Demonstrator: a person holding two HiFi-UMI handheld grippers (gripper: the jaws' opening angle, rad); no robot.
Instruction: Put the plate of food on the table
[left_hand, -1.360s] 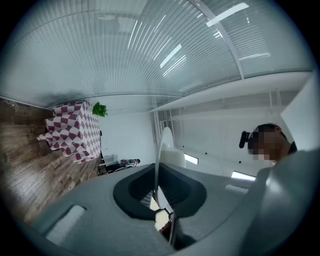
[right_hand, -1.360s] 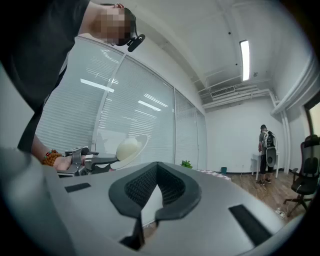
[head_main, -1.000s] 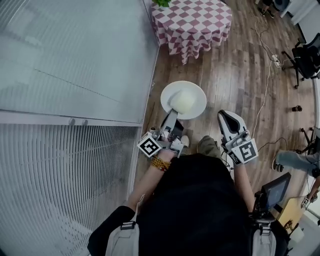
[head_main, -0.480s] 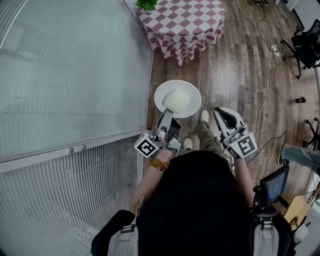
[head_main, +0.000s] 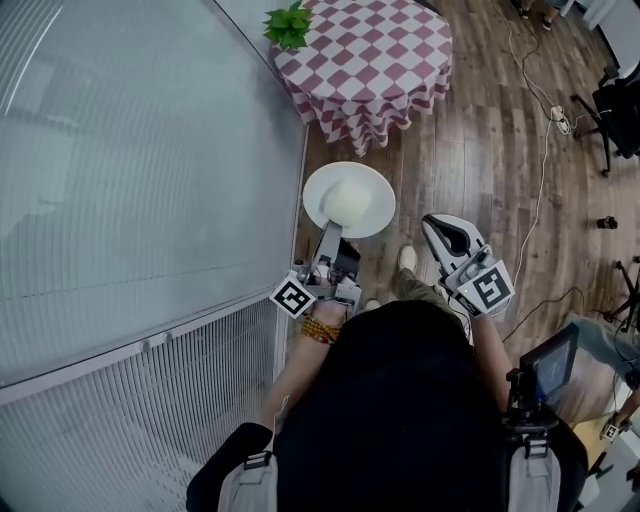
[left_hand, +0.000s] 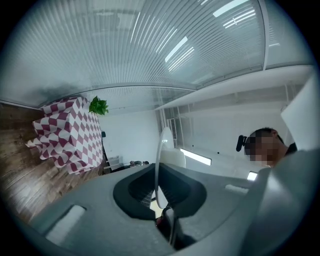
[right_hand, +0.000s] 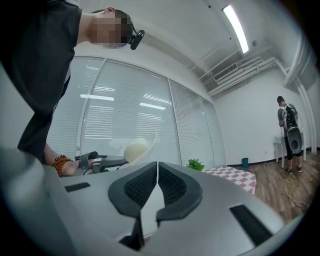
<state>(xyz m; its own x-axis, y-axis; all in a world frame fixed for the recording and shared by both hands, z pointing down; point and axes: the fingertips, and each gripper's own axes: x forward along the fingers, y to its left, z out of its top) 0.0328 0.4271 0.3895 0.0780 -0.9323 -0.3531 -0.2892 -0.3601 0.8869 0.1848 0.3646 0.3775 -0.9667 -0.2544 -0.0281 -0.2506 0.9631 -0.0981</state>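
Office-like test room: ribbed glass partition (head_main: 140, 170), wood-plank floor (head_main: 470, 160), trailing cables (head_main: 545, 155), office chair (head_main: 622, 112), checked-cloth tabletop (head_main: 375, 50) with potted plant (head_main: 288, 25).

No words, numbers, brands or signs are readable. The only printed marks are black-and-white square code patterns on the white cube (head_main: 294, 297) of the left gripper (head_main: 330, 236) and the matching cube (head_main: 491, 288) of the right gripper (head_main: 434, 223).

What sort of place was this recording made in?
Probably an office or lab staged for dining: ribbed glass partition, office chair and loose cable on a wood floor, plus a checkered-cloth table.
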